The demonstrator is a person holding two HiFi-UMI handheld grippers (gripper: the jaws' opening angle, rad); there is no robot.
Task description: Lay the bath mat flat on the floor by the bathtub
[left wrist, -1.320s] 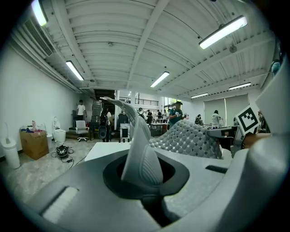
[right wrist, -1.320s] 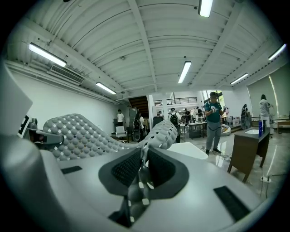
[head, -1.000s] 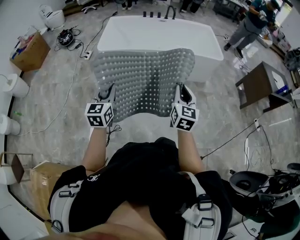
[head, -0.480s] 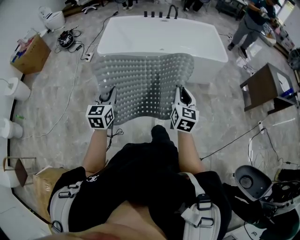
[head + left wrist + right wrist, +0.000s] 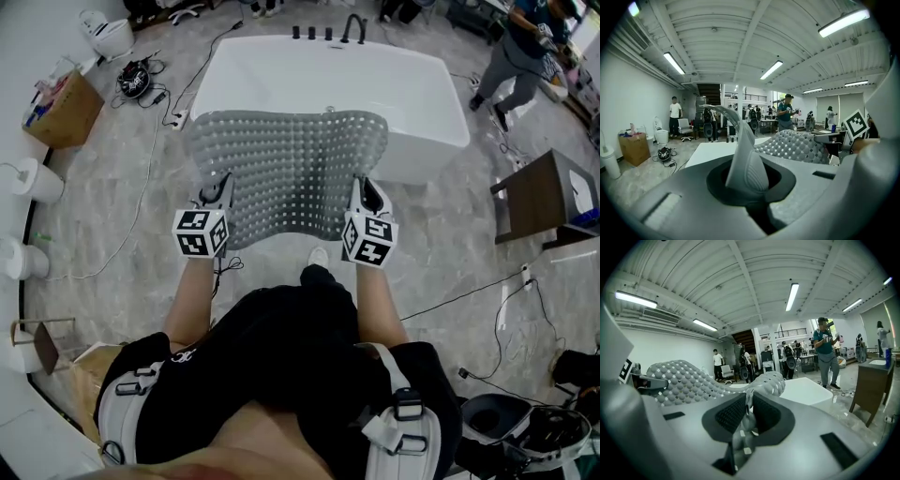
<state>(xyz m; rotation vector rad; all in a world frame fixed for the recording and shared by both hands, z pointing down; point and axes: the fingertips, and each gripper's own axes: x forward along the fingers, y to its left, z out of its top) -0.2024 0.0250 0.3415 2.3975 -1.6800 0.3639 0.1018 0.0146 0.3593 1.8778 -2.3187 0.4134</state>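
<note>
- Mat [image 5: 286,169] was not yet down: you held it spread in the air on the near side of the tub [image 5: 328,75]. Its far edge showed against the tub's near rim, and its near edge sagged between your two grippers.
- Your left gripper [image 5: 217,187] was closed narrow on the mat's near left corner. Its own view showed a fold of mat pinched between the jaws.
- Your right gripper [image 5: 366,189] was clamped the same way on the near right corner, the nubbed edge caught between its pads.
- Done so far, by my reading: the mat was picked up, opened to its full width and brought to the tub.
- Left to do: lower it onto the floor [image 5: 441,234] beside the tub, get it flat with no sag or curl, then let go of both corners. Nothing showed that any of this had begun.
- The floor along the tub's near side looked free for the mat. Your shoe [image 5: 319,256] stood just short of that strip, under the mat's near edge.
- The cable [image 5: 141,159] lay to the tub's left, apart from the mat.
</note>
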